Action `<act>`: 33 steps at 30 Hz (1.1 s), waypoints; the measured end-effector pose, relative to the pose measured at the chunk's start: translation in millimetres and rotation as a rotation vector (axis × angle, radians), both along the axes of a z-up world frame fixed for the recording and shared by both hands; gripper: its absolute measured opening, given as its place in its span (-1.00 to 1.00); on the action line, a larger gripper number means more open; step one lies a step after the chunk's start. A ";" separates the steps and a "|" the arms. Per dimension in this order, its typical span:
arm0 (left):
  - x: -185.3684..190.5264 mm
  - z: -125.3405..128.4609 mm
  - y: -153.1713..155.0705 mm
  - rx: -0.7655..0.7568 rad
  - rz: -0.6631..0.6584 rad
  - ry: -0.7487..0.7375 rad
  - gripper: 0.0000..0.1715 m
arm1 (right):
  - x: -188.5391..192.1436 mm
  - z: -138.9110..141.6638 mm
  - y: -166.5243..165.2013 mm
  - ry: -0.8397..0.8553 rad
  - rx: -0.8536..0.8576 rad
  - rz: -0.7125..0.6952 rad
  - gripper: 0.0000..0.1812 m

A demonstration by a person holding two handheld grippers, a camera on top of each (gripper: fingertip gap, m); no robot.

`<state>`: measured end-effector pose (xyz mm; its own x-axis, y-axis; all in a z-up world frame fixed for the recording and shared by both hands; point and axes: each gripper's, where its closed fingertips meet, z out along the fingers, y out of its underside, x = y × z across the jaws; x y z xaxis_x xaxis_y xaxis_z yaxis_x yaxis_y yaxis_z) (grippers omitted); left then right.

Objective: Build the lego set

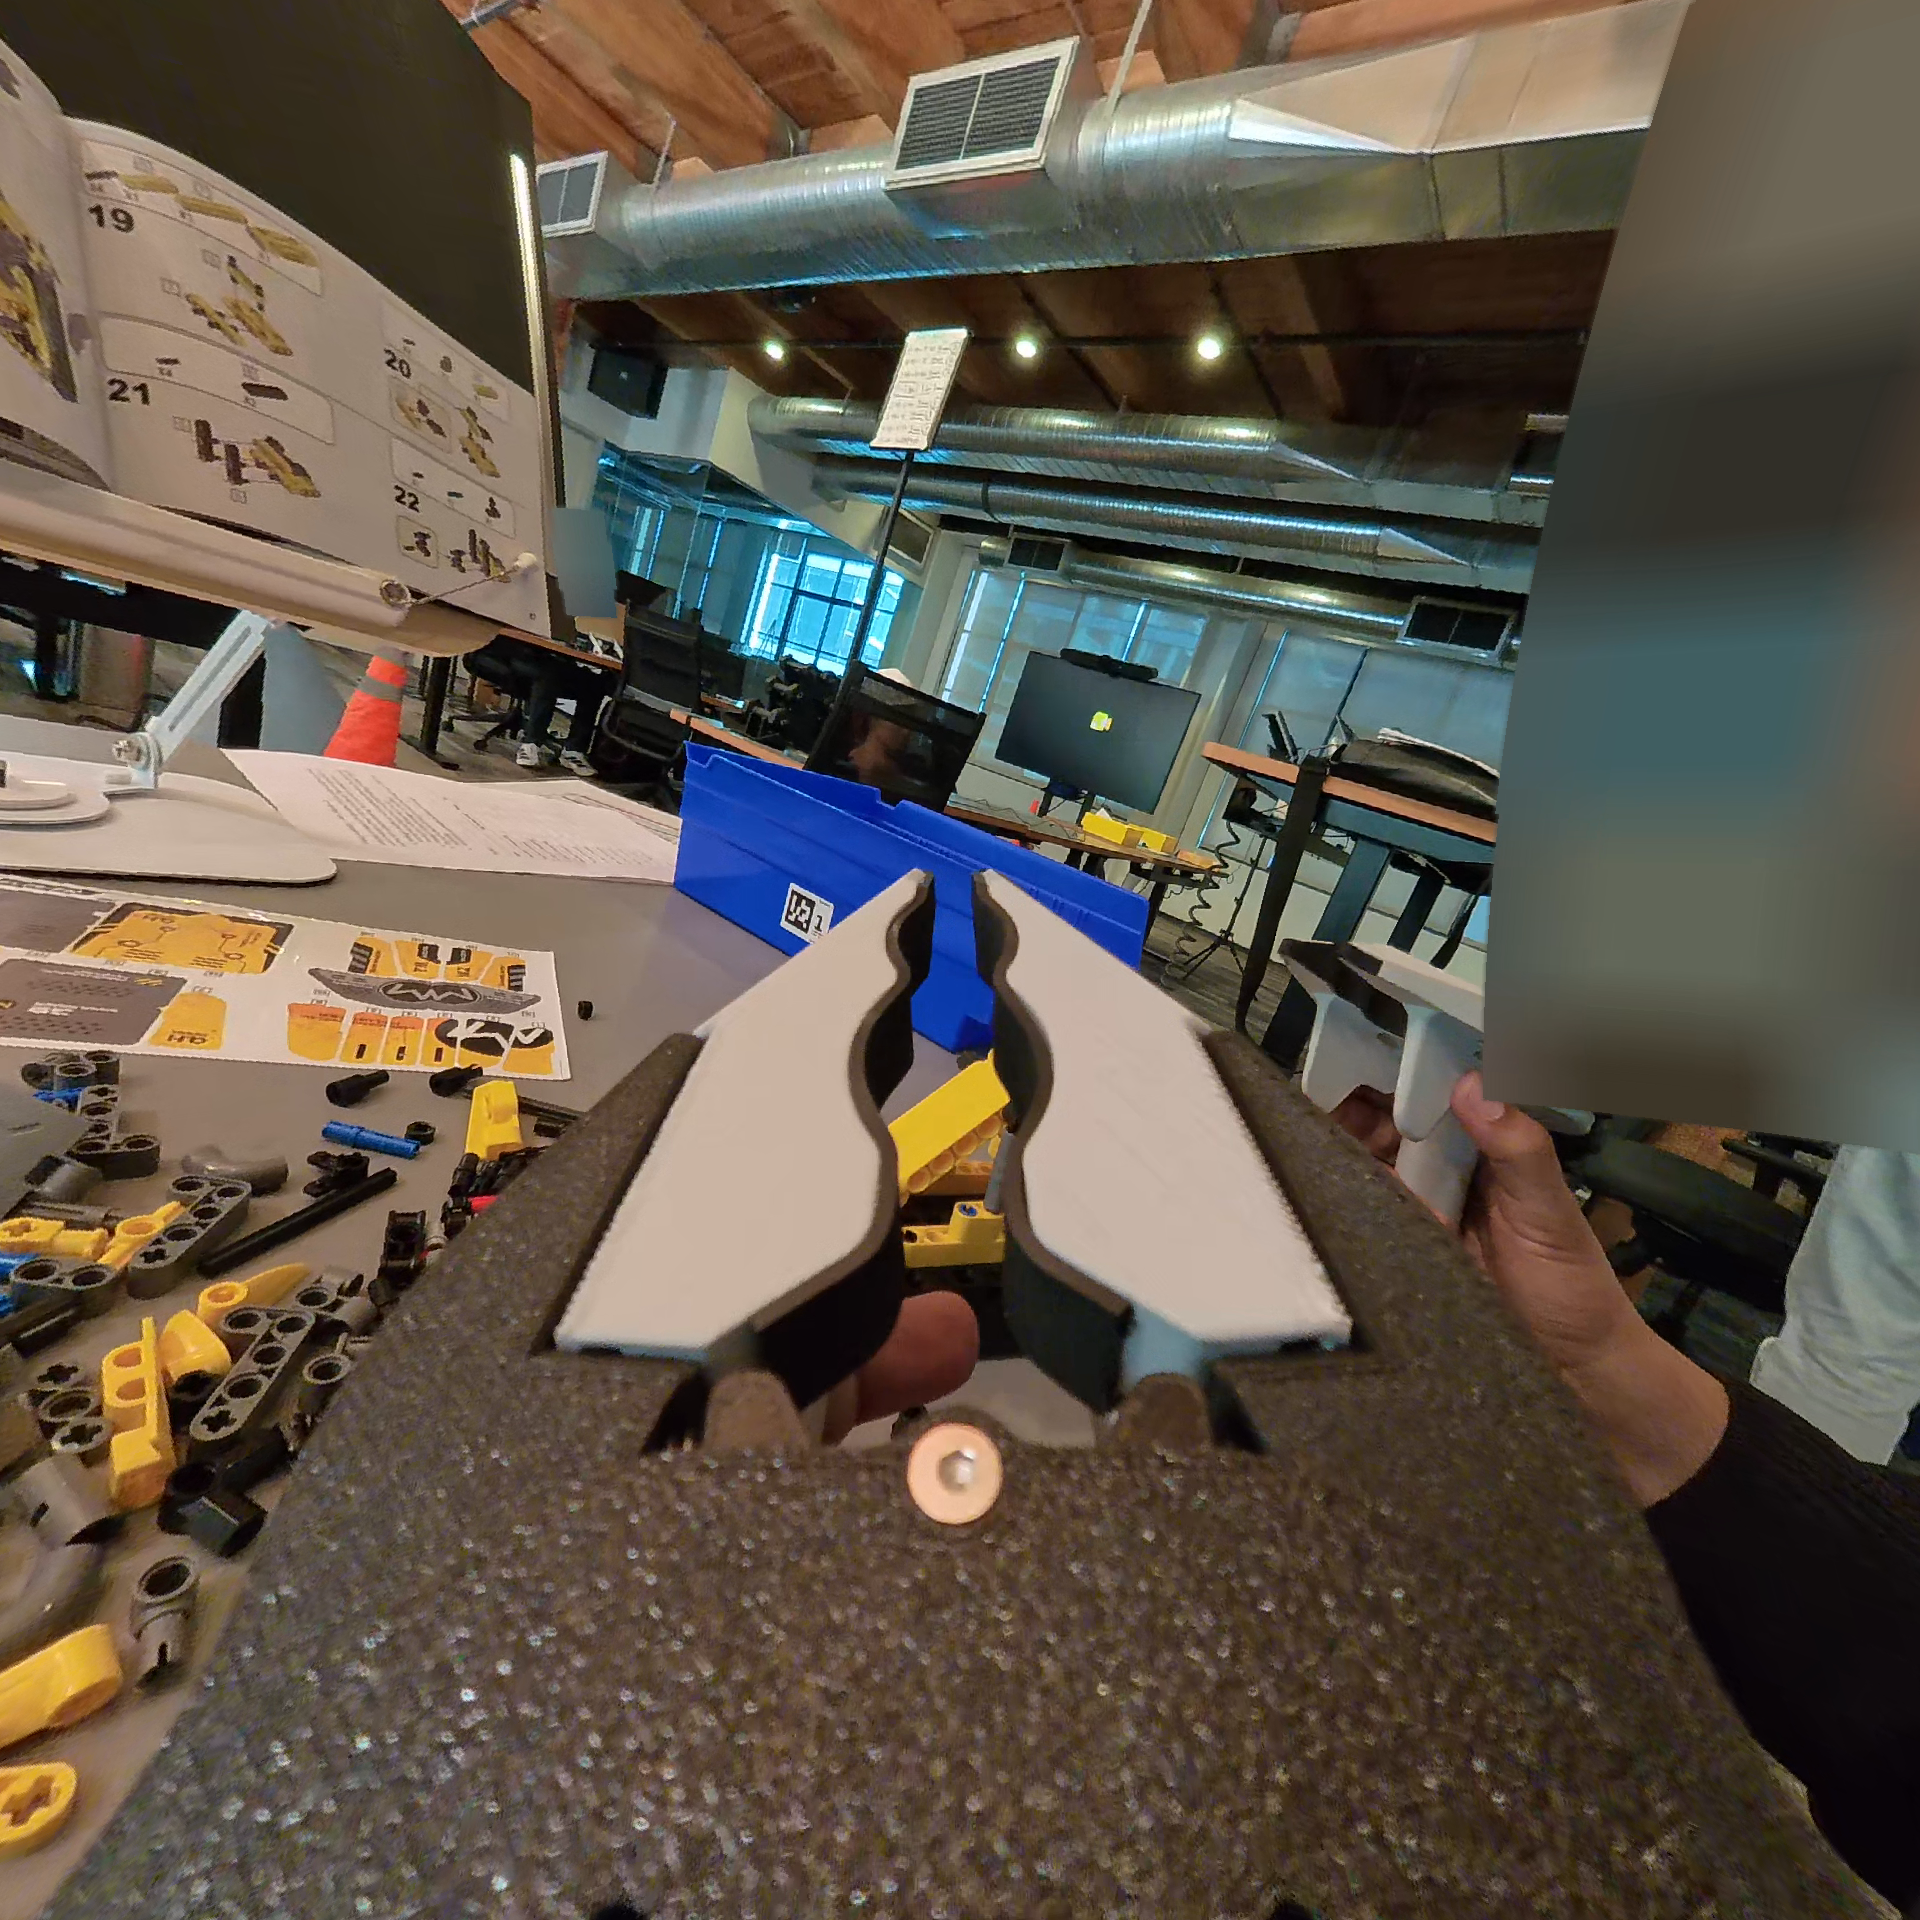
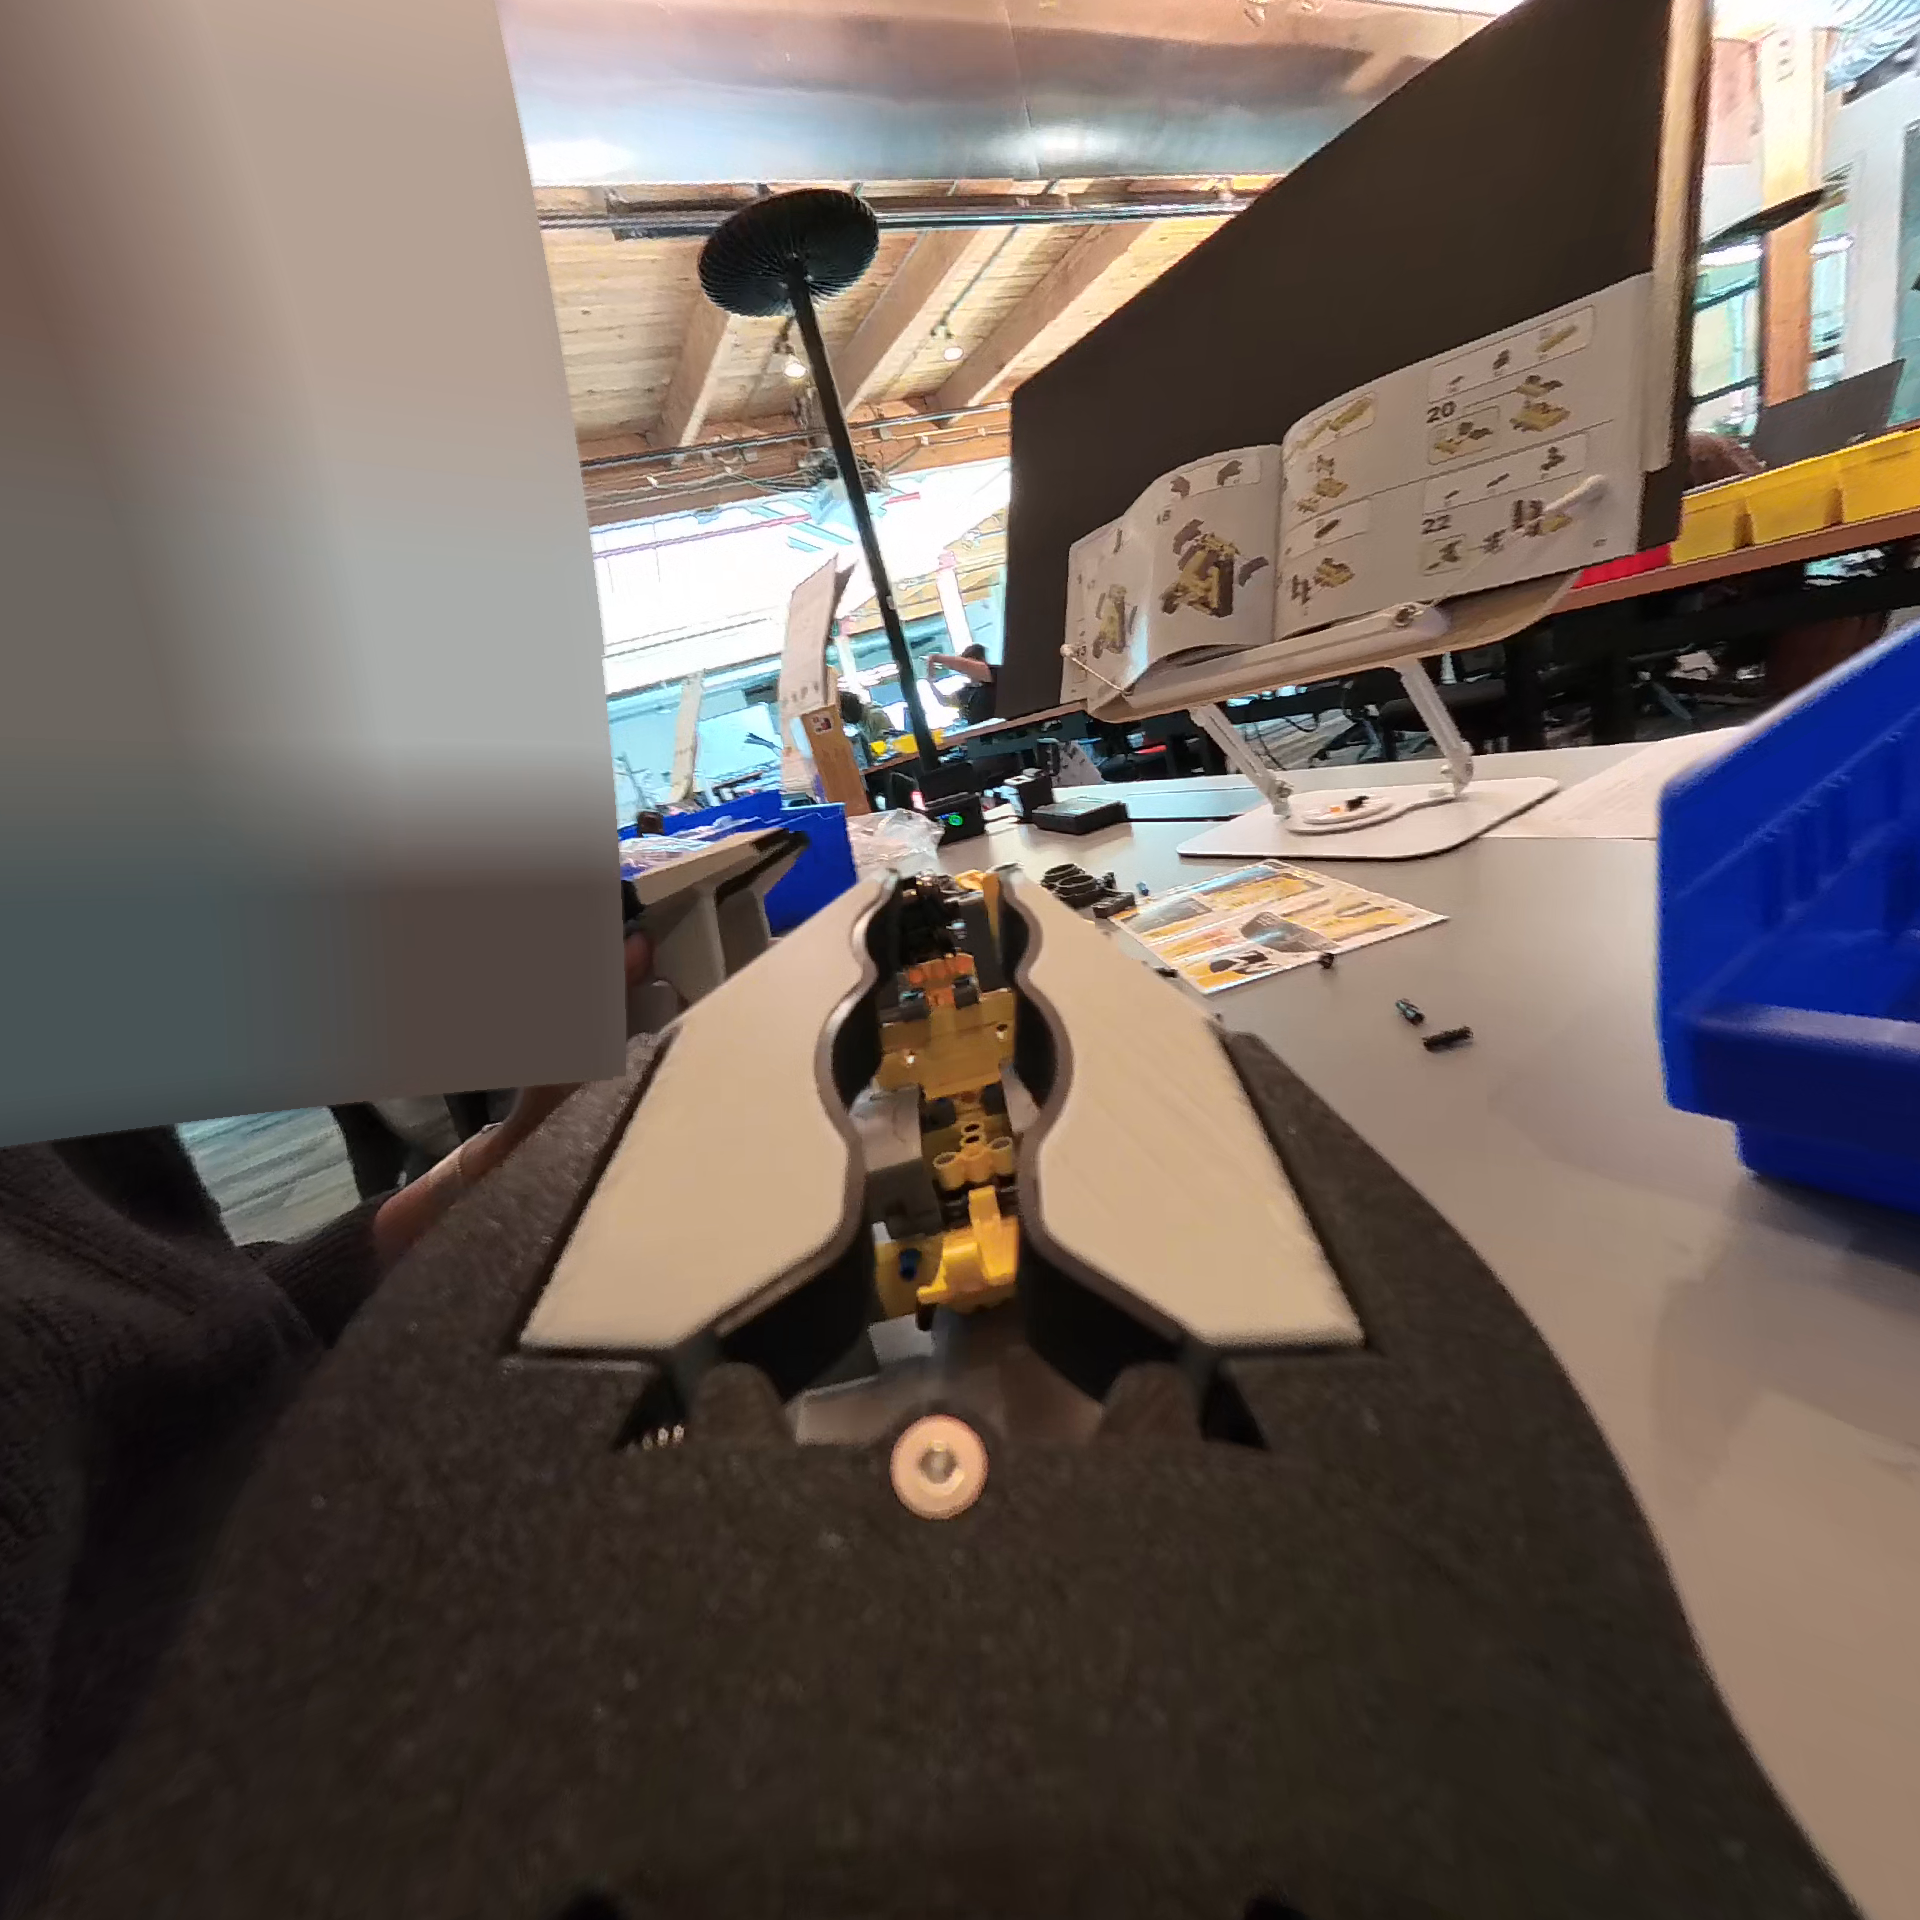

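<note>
My right gripper (image 2: pixel 948 883) is shut on a yellow and black brick assembly (image 2: pixel 951 1039), which lies lengthwise between its fingers above the grey table (image 2: pixel 1455 1195). My left gripper (image 1: pixel 951 888) is shut, its tips almost touching with nothing between them. Part of a yellow brick assembly (image 1: pixel 951 1132) shows through the gap lower down, behind the fingers. I cannot tell whether the left gripper touches it. The right gripper (image 1: pixel 1371 997) shows to the right in the left wrist view, held by a hand (image 1: pixel 1527 1195). The left gripper (image 2: pixel 717 883) shows at the left in the right wrist view.
Loose yellow, black and grey bricks (image 1: pixel 156 1299) lie on the table at the left beside a sticker sheet (image 1: pixel 312 987). A blue bin (image 1: pixel 883 862) stands ahead and also shows in the right wrist view (image 2: pixel 1808 935). An open instruction booklet on a stand (image 2: pixel 1351 520) stands at the back. The grippers' ends are close to 20 centimetres from one another.
</note>
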<state>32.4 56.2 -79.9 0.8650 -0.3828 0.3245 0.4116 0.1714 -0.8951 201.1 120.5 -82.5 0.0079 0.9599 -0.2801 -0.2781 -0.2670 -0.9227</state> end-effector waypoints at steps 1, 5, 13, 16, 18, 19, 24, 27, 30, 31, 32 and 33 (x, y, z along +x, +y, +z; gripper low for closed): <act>0.0 -0.2 0.2 -0.002 0.000 0.000 -0.93 | -0.1 -0.5 1.2 -0.005 0.002 -0.014 -0.80; 19.8 -7.3 0.3 -0.068 -0.132 0.048 -0.93 | 7.0 -9.5 34.1 -0.114 -0.013 -0.268 -0.34; 17.8 -8.1 2.3 -0.077 -0.108 0.048 -0.88 | 35.5 -107.1 104.7 -0.885 -0.181 -0.601 0.01; 17.1 -7.4 1.8 -0.071 -0.099 0.048 -0.87 | 29.9 -126.2 110.8 -0.966 -0.189 -0.616 0.01; 15.8 -6.8 1.2 -0.065 -0.094 0.043 -0.87 | 28.5 -136.6 113.8 -1.045 -0.156 -0.647 0.00; 15.6 -6.6 1.2 -0.063 -0.092 0.042 -0.87 | 26.7 -135.7 114.2 -1.049 -0.137 -0.654 -0.02; 15.6 -6.6 1.2 -0.062 -0.089 0.044 -0.86 | 25.9 -137.5 112.7 -1.064 -0.131 -0.646 -0.02; 15.3 -6.4 1.0 -0.060 -0.086 0.043 -0.85 | 26.0 -139.4 112.5 -1.041 -0.193 -0.611 -0.02; 15.2 -6.3 0.8 -0.058 -0.084 0.044 -0.85 | 26.0 -139.0 112.2 -1.036 -0.196 -0.606 -0.02; 14.9 -6.0 0.6 -0.056 -0.082 0.043 -0.85 | 25.9 -139.5 112.1 -1.049 -0.182 -0.613 -0.02; 14.7 -5.9 0.4 -0.056 -0.079 0.043 -0.85 | 26.0 -139.2 112.0 -1.055 -0.170 -0.621 -0.02; 14.7 -5.9 0.4 -0.055 -0.079 0.043 -0.85 | 26.2 -138.9 112.0 -1.055 -0.166 -0.623 -0.01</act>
<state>47.1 56.5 -85.8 0.8465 -0.4329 0.3101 0.3828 0.0901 -0.9194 227.2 232.5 -221.4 0.7468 0.6647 0.0227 0.4596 -0.4911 -0.7400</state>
